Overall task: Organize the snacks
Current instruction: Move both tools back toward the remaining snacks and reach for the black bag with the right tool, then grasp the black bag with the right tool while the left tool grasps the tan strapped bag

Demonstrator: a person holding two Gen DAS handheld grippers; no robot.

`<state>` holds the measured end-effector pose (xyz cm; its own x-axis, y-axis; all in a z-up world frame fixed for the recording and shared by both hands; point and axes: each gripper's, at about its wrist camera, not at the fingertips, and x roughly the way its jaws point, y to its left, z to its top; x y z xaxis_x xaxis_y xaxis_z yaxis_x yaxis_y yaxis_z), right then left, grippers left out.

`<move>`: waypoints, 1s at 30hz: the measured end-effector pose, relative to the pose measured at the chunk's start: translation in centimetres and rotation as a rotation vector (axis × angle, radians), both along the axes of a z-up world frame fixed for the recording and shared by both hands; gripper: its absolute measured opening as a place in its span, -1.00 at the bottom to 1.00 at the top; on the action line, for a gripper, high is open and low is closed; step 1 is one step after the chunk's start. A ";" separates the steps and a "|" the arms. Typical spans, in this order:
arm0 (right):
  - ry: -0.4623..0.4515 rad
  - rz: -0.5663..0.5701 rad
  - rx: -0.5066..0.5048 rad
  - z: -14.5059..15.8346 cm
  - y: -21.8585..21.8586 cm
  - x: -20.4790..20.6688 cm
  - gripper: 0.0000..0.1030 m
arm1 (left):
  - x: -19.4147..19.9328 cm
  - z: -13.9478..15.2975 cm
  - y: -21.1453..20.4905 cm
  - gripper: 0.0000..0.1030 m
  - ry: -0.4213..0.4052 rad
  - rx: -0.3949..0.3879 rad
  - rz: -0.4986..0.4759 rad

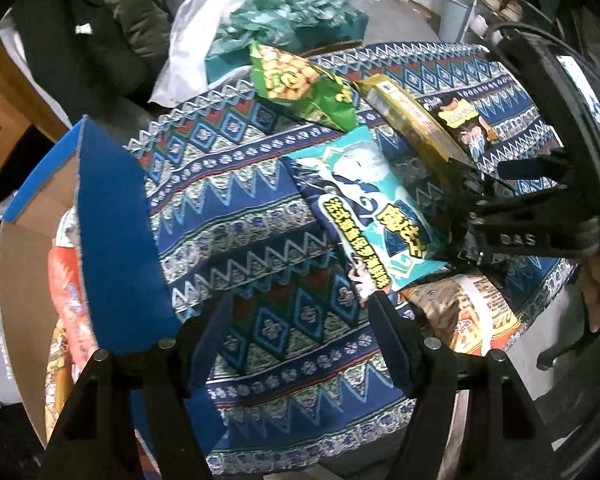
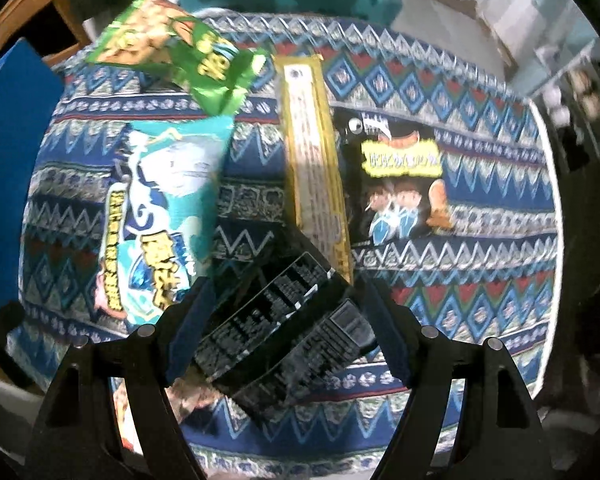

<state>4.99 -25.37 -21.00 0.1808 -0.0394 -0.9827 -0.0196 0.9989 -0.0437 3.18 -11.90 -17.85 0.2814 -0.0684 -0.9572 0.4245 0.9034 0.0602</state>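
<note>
Snack packs lie on a round table with a blue patterned cloth. A green pack lies at the far side, a teal pack in the middle, an orange pack near the right. My right gripper is shut on a yellow and black snack box and holds it tilted above the cloth; the box also shows in the left wrist view. My left gripper is open and empty above the cloth. A blue cardboard box with snack packs inside stands at the left.
A white bag and teal plastic lie beyond the table. A shelf with shoes stands at the far right. Wooden furniture is at the left. The blue box's flap rises at the table's left edge.
</note>
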 end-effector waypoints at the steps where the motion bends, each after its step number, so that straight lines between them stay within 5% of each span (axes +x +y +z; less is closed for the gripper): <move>1: 0.004 -0.009 0.005 -0.3 -0.2 0.1 0.47 | 0.0 -0.2 -0.2 0.39 0.003 0.001 -0.004; 21: 0.047 0.078 -0.140 -3.2 -3.6 -5.4 0.47 | -0.7 -1.3 -4.6 0.39 0.091 -0.049 -0.059; 30: -0.071 -0.095 0.034 0.4 -8.5 -7.5 0.47 | -0.7 -1.4 -7.0 0.51 0.141 -0.096 -0.048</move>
